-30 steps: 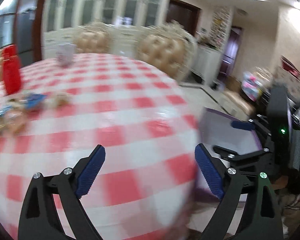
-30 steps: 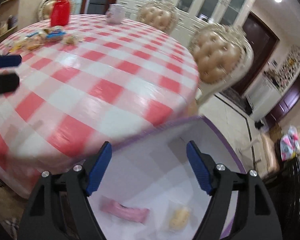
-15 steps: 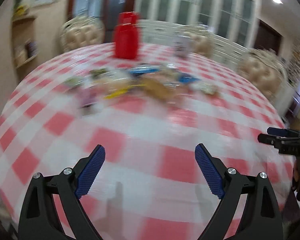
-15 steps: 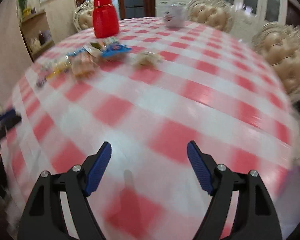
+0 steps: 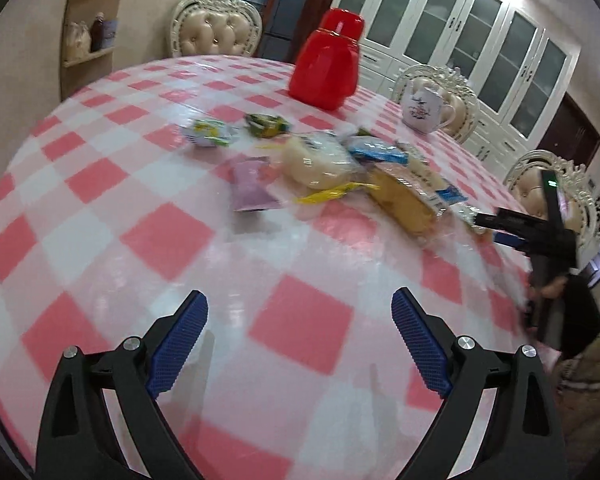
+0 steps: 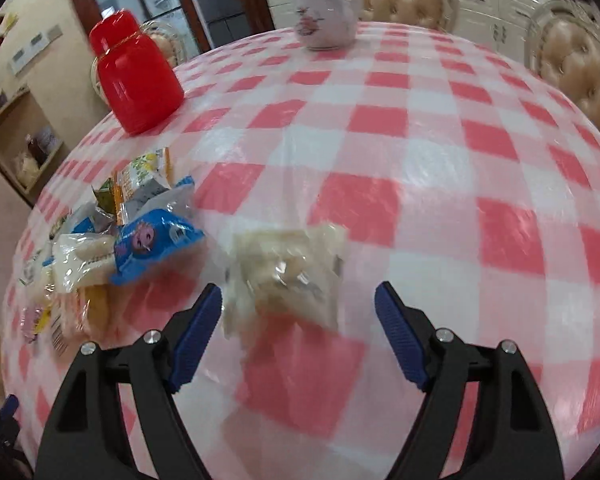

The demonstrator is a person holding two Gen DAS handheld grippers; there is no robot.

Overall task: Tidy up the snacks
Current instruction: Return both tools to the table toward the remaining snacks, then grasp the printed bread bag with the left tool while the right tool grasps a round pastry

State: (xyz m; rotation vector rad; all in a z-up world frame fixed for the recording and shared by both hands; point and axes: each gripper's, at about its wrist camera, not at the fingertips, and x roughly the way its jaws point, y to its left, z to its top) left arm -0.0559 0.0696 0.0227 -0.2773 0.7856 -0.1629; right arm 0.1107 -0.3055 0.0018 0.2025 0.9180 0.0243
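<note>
snack: pale, clear-wrapped cracker packet (image 6: 286,274), blurred, lying flat on the red-and-white checked tablecloth (image 6: 420,152)
snack place: just ahead of the right gripper (image 6: 298,322), between its fingers' line
right gripper: fingers spread wide, empty, low over the cloth
left gripper (image 5: 300,334): spread wide, empty; heap of mixed wrapped snacks (image 5: 340,168) well ahead

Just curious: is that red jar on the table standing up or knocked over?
Upright. The red jar stands on its base on the checked tablecloth, lid on top.
</note>
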